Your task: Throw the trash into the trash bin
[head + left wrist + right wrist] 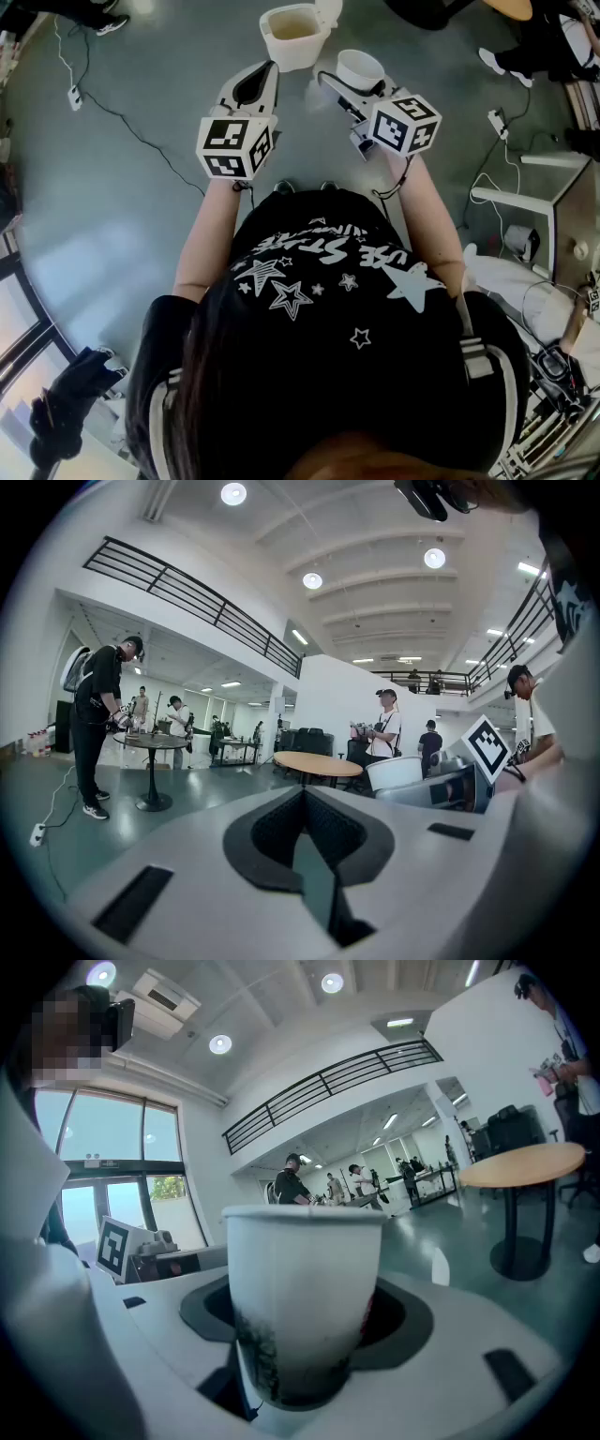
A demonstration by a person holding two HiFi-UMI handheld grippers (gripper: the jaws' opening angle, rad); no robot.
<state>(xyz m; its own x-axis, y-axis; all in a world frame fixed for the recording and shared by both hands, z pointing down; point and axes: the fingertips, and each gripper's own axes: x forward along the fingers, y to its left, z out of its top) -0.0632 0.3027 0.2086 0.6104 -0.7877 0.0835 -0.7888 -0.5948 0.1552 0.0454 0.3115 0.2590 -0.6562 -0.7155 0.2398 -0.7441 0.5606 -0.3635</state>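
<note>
An upright white paper cup [361, 67] sits between the jaws of my right gripper [353, 94], which is shut on it. In the right gripper view the cup [300, 1297] fills the middle, with a dark smudge low on its wall, and the right gripper [302, 1349] clasps its lower part. The trash bin [293, 36], white with a tan inside, stands on the floor just beyond both grippers, slightly left of the cup. My left gripper [251, 82] is held level beside the right one, shut and holding nothing. Its jaws meet in the left gripper view [305, 841].
The floor is grey, and a cable [122, 122] runs across it to a power strip [74, 97] on the left. Metal frames and gear [553, 216] stand at the right. A round wooden table [317, 764] and several standing people are farther off.
</note>
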